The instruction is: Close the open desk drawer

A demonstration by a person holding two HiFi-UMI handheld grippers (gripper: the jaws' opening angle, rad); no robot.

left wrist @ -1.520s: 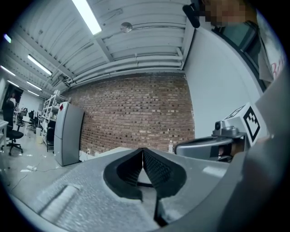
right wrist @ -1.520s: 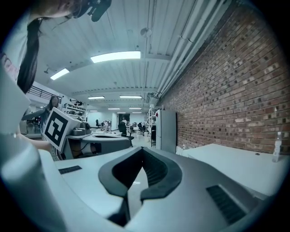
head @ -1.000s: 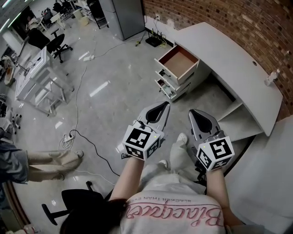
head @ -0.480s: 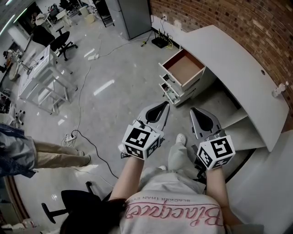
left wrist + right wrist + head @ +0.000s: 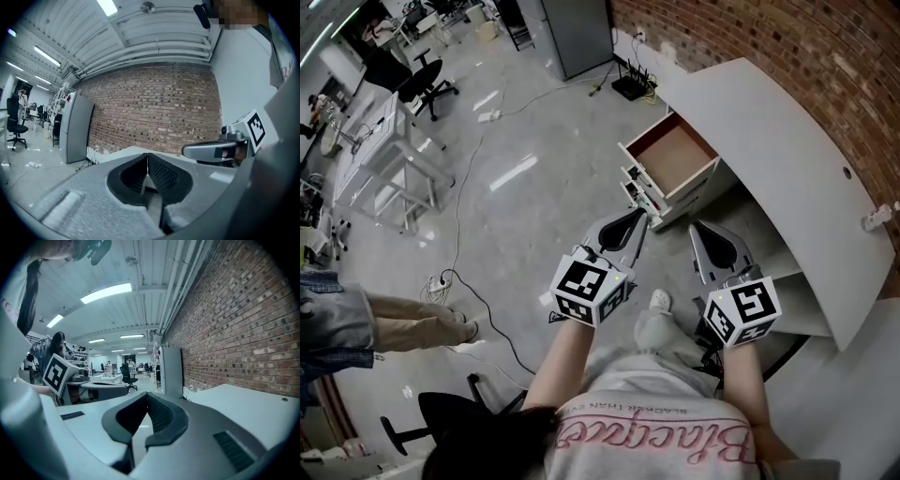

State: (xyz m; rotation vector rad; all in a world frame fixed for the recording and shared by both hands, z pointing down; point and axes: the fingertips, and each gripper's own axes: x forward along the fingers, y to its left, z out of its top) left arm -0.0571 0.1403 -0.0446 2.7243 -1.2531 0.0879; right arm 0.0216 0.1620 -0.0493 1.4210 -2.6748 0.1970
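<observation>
Clearly, the step in hand was the approach, not yet the push. The grey floor filled most of the head view. The long white desk ran along the brick wall at the right. Under the desk's near end stood the drawer unit. Its top drawer was pulled well out, its bare brown inside open to view.

The drawer lay ahead of both grippers, and neither appeared to touch it. The left gripper pointed roughly at the drawer's front panel and looked the nearer of the two. The right gripper was held beside it, aimed more toward the unit's side.

In each gripper view the fingers were pressed together with nothing between them, so both grippers were empty. No grasp seemed needed. The next move called for setting a closed tip squarely against the front panel. It would then push straight in toward the wall, keeping the drawer from skewing on its runners.
</observation>
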